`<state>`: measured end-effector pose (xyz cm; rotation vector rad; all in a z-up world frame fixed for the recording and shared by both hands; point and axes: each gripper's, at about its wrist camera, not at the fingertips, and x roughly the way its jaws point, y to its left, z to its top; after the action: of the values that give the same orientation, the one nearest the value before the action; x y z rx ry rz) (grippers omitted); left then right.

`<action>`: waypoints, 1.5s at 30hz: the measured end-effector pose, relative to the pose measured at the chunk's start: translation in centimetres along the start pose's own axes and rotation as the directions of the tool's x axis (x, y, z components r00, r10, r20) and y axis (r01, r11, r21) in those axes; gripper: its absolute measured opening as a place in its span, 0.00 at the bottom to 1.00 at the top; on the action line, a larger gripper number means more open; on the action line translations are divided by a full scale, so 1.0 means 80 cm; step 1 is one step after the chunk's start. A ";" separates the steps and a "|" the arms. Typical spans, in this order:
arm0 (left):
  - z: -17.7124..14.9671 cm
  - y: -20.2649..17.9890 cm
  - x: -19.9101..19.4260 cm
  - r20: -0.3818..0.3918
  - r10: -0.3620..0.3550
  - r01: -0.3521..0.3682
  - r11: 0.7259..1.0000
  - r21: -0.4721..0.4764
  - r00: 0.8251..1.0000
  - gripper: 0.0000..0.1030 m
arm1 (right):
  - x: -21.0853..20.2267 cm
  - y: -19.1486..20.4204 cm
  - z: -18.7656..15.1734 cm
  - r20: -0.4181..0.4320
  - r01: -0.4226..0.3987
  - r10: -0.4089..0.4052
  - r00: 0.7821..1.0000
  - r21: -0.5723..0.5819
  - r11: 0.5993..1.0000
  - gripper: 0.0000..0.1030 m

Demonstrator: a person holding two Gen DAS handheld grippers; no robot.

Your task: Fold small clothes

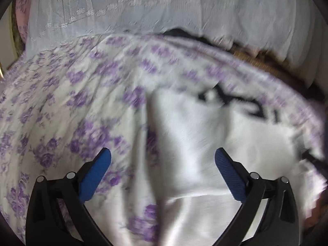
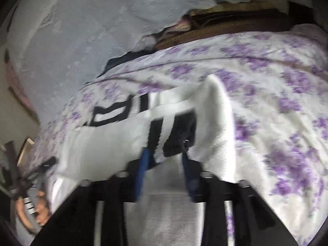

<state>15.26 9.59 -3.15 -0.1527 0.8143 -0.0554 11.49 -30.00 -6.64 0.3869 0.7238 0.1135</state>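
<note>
Both views are smeared by motion blur, so fine detail is hard to read. Black lettering on the white garment (image 1: pixel 205 135) shows only as broken strokes in each view, and no word can be made out. At the upper right of the left wrist view a brown woven surface (image 1: pixel 264 65) peeks out between the purple-flowered sheet (image 1: pixel 61 106) and a pale embroidered cloth (image 1: pixel 143 6); what it belongs to cannot be told. A dark item (image 1: pixel 178 31) at the sheet's far edge is mostly hidden.

The white garment lies on the flowered sheet of the bed, rumpled, with a raised fold running up its left part in the left wrist view.

The left claw (image 1: pixel 163 164) stands wide apart above the garment, its blue pads (image 1: pixel 96 176) touching nothing that can be seen.

The right claw (image 2: pixel 166 160) has its blue pads (image 2: pixel 141 176) fairly close together, with a black-and-white striped edge of the garment (image 2: pixel 114 143) bunched between their tips. Blur hides whether the pads press on the cloth or merely flank it. At the lower left of that view, the person's hand (image 2: pixel 39 211) grips the other tool's handle.
</note>
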 end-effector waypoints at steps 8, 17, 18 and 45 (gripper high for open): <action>0.032 -0.072 0.027 -0.032 -0.060 0.063 0.994 0.093 0.998 0.96 | -0.029 0.056 0.036 0.124 0.005 0.010 0.992 -0.124 0.992 0.41; 0.029 -0.066 0.111 -0.107 -0.038 0.046 0.996 0.071 0.994 0.96 | 0.119 0.067 0.042 -0.067 0.036 -0.048 0.997 -0.180 0.983 0.42; 0.029 -0.069 0.110 -0.098 -0.026 0.034 0.996 0.083 0.995 0.96 | 0.121 0.066 0.042 -0.066 0.026 -0.038 0.997 -0.181 0.983 0.42; -0.025 -0.083 0.062 -0.073 0.043 -0.028 0.979 0.203 0.996 0.96 | 0.067 0.089 -0.011 -0.011 0.110 -0.120 0.993 -0.324 0.940 0.69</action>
<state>17.31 2.31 -7.04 0.0566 0.8826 -0.1106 15.14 -21.89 -7.82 0.0287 0.7415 0.1254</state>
